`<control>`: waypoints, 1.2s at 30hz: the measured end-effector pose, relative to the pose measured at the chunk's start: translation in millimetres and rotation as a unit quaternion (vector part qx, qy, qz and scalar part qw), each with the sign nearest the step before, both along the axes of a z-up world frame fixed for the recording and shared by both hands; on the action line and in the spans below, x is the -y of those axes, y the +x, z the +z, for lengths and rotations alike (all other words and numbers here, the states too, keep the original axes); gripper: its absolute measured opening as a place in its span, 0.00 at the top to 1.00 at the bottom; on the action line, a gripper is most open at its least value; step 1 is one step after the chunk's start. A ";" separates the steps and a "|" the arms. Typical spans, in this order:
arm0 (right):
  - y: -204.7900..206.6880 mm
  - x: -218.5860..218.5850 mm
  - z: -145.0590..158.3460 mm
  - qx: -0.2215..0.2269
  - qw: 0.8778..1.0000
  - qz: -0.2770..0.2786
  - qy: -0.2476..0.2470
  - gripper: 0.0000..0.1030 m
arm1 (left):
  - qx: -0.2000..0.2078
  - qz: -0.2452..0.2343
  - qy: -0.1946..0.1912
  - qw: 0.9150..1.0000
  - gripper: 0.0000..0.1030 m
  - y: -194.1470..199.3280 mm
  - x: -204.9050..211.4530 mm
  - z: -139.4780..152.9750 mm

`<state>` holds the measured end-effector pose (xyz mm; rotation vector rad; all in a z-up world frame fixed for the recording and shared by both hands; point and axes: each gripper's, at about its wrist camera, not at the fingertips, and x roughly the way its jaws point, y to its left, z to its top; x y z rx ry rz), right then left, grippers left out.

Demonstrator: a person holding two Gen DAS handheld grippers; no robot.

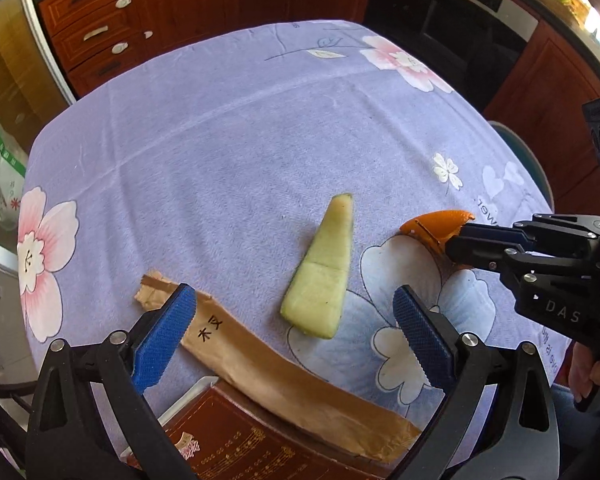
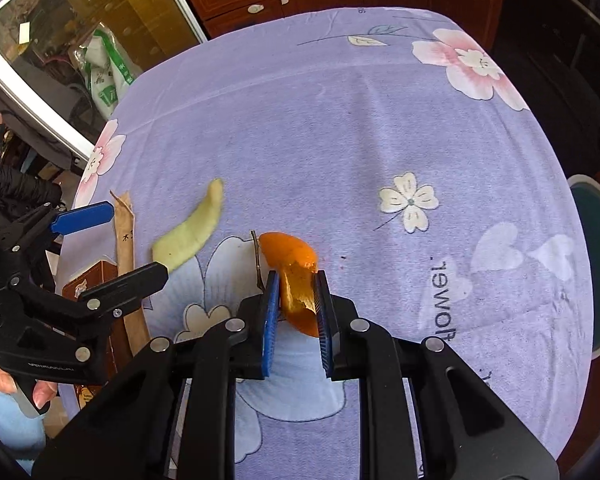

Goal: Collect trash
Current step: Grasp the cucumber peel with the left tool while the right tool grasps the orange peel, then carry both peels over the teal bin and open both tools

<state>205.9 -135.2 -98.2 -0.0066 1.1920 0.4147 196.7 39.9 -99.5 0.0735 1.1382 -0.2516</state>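
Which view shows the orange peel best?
The right wrist view: the orange peel sits centred, pinched in the right claw. The left wrist view shows only its tip at the far right, beside the melon rind.

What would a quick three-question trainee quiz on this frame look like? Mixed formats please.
1. True or false: the right gripper is shut on the orange peel.
2. Which item lies between the paper sleeve and the orange peel? A melon rind; B spoon; C cup.
3. Fill in: the left gripper is ____, holding nothing.

Key: 1 true; 2 A; 3 open.
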 end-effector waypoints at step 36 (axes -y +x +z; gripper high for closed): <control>2.3 47.8 28.4 0.027 0.997 -0.017 0.071 0.89 | 0.027 -0.016 0.032 0.999 0.81 14.7 59.3 33.4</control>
